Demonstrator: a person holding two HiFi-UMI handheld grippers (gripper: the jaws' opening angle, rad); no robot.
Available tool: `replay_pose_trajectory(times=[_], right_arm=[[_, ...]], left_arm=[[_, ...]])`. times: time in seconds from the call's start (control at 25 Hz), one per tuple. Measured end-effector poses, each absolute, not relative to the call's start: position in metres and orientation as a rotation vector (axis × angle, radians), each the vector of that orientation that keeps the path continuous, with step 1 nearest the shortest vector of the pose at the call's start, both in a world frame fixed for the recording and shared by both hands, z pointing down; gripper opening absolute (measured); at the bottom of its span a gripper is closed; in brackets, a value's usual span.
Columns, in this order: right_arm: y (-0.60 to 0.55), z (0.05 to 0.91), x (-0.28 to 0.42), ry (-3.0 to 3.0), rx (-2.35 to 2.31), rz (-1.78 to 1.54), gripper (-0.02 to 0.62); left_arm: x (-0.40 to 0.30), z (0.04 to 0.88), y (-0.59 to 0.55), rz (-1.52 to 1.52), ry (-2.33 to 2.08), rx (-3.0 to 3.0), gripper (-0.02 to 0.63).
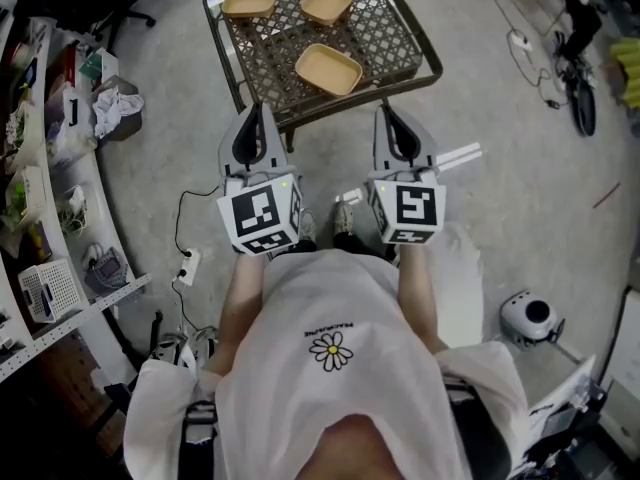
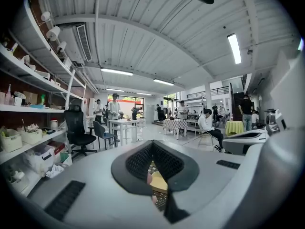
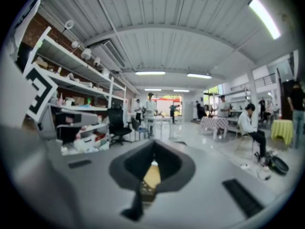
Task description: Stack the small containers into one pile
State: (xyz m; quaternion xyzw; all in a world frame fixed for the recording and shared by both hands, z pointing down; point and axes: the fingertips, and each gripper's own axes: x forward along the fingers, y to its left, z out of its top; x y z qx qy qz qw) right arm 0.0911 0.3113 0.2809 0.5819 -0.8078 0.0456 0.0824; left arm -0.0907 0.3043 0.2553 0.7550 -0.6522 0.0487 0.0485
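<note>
Several shallow tan containers lie apart on a dark metal lattice table point(image 1: 390, 28): one at the near edge point(image 1: 328, 69), one at the back left point(image 1: 249, 1), one at the back middle point(image 1: 328, 1). My left gripper point(image 1: 257, 108) and right gripper point(image 1: 384, 108) hover side by side just short of the table's near edge, both shut and empty. In the left gripper view the closed jaws point(image 2: 152, 143) point almost level, with a tan container point(image 2: 159, 182) showing below them. The right gripper view has its jaws point(image 3: 153, 143) closed too, above a sliver of tan container point(image 3: 151, 175).
Cluttered shelving point(image 1: 60, 168) runs along the left. A power strip point(image 1: 187, 266) with its cable lies on the concrete floor near my feet. A white round device point(image 1: 530, 316) sits at the right. In the gripper views, people, tables and chairs are far off.
</note>
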Motion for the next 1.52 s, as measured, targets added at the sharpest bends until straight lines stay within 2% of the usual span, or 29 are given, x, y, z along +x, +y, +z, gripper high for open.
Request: replay_pose_trajectory(times=[0.56, 1.0, 1.52], right_arm=[[0.269, 0.310, 0.157, -2.403, 1.743, 0.295, 0.031], [0.195, 0.336, 0.145, -2.404, 1.649, 0.330, 0.031], [0.031, 0.330, 0.107, -2.375, 1.610, 0.328, 0.031]], left_arm=[[-0.067, 0.268, 0.252, 0.118, -2.066, 2.176, 0.026], [-0.073, 0.299, 0.185, 0.143, -2.065, 2.124, 0.026], [-0.089, 0.295, 0.022, 0.137, -2.009, 2.248, 0.026]])
